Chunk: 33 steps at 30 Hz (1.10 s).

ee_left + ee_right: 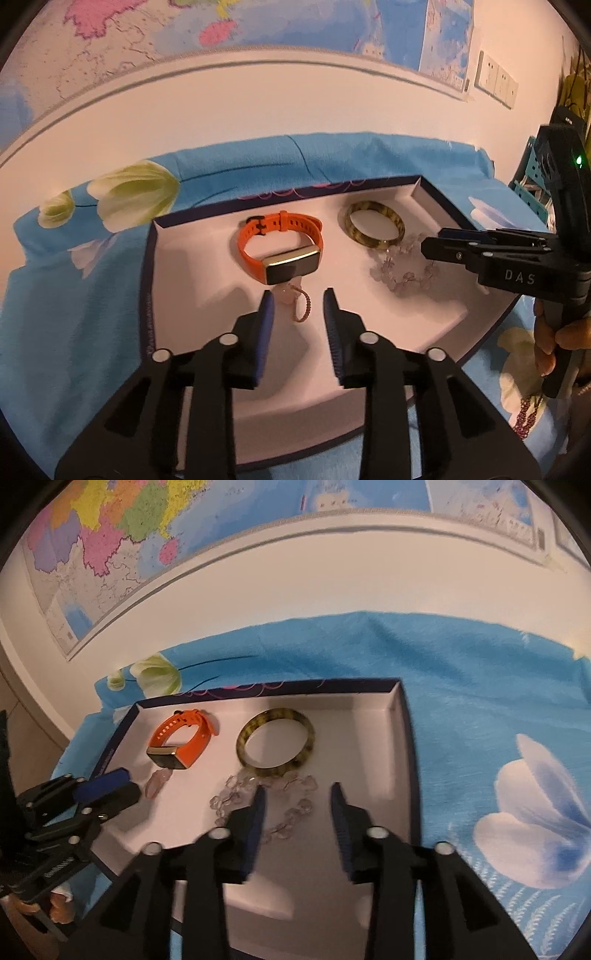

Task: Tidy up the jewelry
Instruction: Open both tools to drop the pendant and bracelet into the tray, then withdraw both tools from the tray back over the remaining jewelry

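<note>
Left claw (298, 302): black plastic linkage arms, silver round pins at pivots, blue ribbed pads on inner finger faces. Right claw (297, 794): same build, black w/ blue pads. Seen from left cam, right unit carries white "DAS" lettering, small silver screws, green LED lit on black housing.

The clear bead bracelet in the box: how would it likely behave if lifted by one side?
The clear bead bracelet lies in an uneven, sagging loop, so it probably drapes limply instead of holding shape. Its glossy beads look smooth, so they may slip between the fingers. It touches the mottled bangle and might nudge it.
</note>
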Motion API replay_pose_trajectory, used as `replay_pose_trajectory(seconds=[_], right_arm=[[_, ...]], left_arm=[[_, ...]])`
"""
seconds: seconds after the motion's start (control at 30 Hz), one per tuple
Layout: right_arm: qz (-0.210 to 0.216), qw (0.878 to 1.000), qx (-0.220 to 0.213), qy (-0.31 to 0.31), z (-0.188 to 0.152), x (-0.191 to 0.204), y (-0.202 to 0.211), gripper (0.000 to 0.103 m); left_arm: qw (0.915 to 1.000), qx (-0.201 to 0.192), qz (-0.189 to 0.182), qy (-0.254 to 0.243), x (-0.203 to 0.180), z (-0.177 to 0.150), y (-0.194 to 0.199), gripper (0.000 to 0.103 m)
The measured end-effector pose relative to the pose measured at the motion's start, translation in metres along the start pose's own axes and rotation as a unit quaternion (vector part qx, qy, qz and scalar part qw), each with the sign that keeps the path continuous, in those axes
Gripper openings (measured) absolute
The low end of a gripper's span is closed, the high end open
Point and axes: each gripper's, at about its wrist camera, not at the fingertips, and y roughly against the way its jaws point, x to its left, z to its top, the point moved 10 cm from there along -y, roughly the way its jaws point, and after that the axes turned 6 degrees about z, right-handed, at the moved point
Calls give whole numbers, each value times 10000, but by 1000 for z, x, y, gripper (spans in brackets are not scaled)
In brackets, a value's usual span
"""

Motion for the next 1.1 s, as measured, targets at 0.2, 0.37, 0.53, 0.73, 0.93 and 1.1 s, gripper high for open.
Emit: replay_pose_trajectory(seconds=[0.2,0.37,0.53,0.73,0.93,1.1], right_arm=[[103,9997,-195,62,2,2,20,36],[211,9987,-399,237,0,11,42,37],[331,9956,-683,540,-4,29,74,40],[494,9916,-794,894,-21,46,103,43],[569,9902,-735,1039,-47,52,118,43],[527,9919,-496,1041,-80,48,119,44]], left_arm=[[9996,-265,44,109,9,2,28,38],[9984,-521,68,203,14,-1,56,45],[9971,-691,14,329,18,-12,81,49],[9953,-838,19,492,23,-29,104,56],[9955,-824,27,470,24,-51,119,57],[9963,-781,-44,366,17,-69,127,57]])
